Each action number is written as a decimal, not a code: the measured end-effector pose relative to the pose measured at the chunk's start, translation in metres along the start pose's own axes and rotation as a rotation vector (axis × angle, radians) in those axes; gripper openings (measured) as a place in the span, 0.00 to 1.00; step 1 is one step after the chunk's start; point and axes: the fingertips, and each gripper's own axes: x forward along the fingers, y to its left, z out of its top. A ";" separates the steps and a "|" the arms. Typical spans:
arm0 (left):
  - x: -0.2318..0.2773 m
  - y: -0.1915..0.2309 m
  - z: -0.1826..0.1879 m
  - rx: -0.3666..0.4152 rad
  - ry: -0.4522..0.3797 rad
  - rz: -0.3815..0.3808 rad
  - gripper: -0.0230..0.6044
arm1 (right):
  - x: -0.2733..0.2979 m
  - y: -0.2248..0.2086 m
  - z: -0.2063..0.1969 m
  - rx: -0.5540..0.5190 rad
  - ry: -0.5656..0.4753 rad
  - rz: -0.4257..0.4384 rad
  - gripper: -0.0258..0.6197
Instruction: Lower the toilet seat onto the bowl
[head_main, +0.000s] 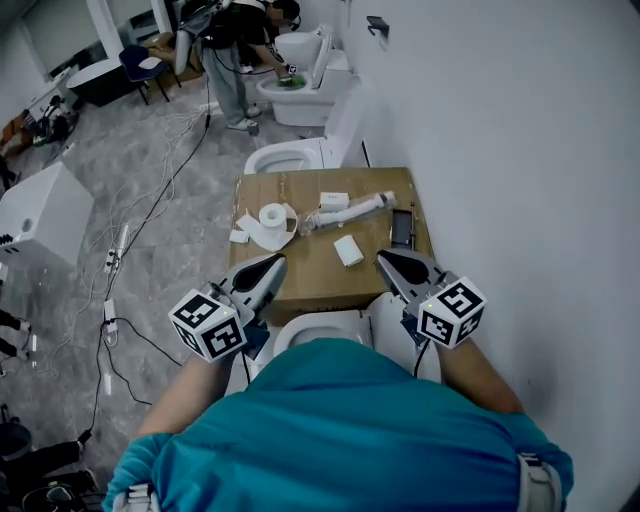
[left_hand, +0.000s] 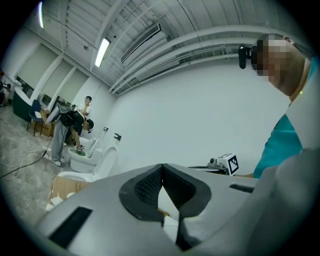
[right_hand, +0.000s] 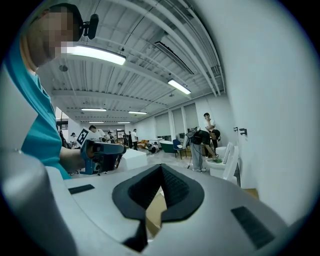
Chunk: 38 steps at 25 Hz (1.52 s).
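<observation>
Brown flat cardboard (head_main: 310, 275) lies beside the smooth, rounded white toilet (head_main: 330, 322).

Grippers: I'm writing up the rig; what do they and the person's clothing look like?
Left gripper and right gripper: light grey bodies, black ribbed jaws, each with a white cube bearing black square markers. The person wears a teal short-sleeved shirt.

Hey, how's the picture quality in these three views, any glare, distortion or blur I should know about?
Head view: dim, flat, bluish light, fairly sharp, with the wall brightest. Left gripper view: strong fisheye bending the ceiling beams, black corners, lamp blown out. Right gripper view: same fisheye, a strip light glaring.
</observation>
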 end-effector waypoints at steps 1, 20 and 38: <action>0.000 -0.004 0.005 0.005 -0.008 -0.006 0.05 | -0.001 0.003 0.005 -0.001 -0.005 0.007 0.04; 0.070 -0.078 -0.011 0.084 0.101 -0.285 0.04 | -0.068 -0.013 0.013 0.012 -0.054 -0.165 0.04; 0.205 -0.326 -0.100 0.120 0.337 -1.050 0.04 | -0.349 -0.022 -0.044 0.171 -0.100 -0.946 0.04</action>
